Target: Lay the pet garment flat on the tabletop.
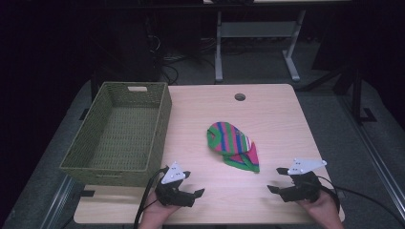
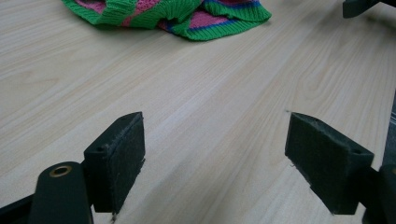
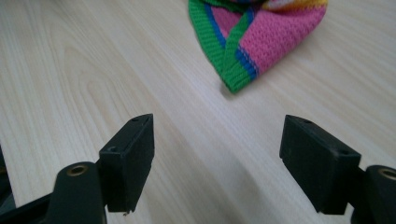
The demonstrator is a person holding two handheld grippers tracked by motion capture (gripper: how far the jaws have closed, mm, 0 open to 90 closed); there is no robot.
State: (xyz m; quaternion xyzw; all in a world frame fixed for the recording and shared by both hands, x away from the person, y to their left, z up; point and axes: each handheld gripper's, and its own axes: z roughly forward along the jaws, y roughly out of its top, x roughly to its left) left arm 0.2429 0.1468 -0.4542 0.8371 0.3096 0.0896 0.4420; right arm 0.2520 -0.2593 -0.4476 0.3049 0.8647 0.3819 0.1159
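Note:
A knitted cloth [image 1: 233, 145] striped in green, pink and blue lies crumpled in the middle of the light wooden table [image 1: 272, 109]. My left gripper [image 1: 193, 183] rests near the front edge, left of and below the cloth, jaws open with nothing between them. My right gripper [image 1: 276, 180] sits near the front right, also open and empty, pointing toward the cloth. In the left gripper view the gripper [image 2: 215, 158] hovers over bare wood, with the cloth [image 2: 187, 16] farther ahead. In the right gripper view the gripper [image 3: 217, 158] faces a green-edged corner of the cloth [image 3: 261, 37].
A green woven basket [image 1: 160, 119] with nothing inside stands on the table's left side, just behind my left gripper. A round cable hole [image 1: 239, 97] sits near the far edge. Beyond the table are desk legs [image 1: 218, 47] and cables on the floor.

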